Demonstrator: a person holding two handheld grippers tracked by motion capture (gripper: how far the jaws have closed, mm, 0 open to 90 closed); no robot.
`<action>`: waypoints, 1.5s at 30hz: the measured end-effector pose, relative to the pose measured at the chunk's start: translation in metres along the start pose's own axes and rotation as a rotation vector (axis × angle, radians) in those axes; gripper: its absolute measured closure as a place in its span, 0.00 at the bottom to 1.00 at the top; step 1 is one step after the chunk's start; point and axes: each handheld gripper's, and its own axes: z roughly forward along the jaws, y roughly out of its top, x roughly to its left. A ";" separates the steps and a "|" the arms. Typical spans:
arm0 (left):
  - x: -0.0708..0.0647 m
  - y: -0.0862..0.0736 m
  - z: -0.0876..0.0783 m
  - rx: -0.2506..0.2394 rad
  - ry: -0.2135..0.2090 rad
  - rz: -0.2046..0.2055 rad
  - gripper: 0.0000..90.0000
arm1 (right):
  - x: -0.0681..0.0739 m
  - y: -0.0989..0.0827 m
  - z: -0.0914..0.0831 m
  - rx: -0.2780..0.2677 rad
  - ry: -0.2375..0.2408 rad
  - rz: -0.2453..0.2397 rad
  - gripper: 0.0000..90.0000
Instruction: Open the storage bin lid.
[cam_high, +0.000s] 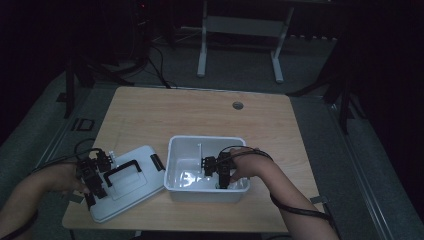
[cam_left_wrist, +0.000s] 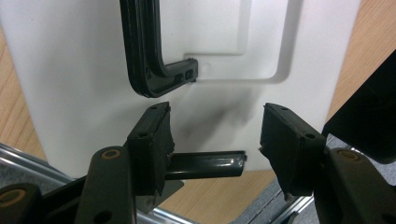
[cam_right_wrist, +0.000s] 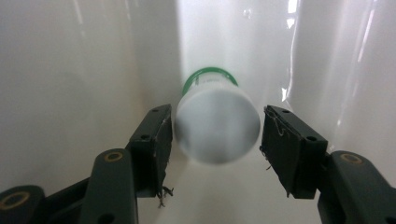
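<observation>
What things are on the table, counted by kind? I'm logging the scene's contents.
White bin: 1
White lid with black handle: 1
Small white bottle with a green band, inside the bin: 1
Gripper: 2, left gripper over the lid, right gripper in the bin
Total: 5

Glossy white plastic box (cam_high: 175, 165), wood-grain table (cam_high: 200, 110).
</observation>
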 end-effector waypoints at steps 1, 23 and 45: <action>0.000 0.000 0.000 0.000 0.001 0.001 0.47 | 0.000 -0.001 -0.002 -0.001 0.002 0.002 0.47; -0.001 0.000 0.003 0.020 0.004 -0.005 0.47 | -0.001 -0.051 -0.069 -0.113 -0.049 0.079 0.36; -0.002 0.001 0.007 0.036 0.014 -0.003 0.47 | 0.003 -0.130 -0.062 -0.208 -0.050 0.123 0.15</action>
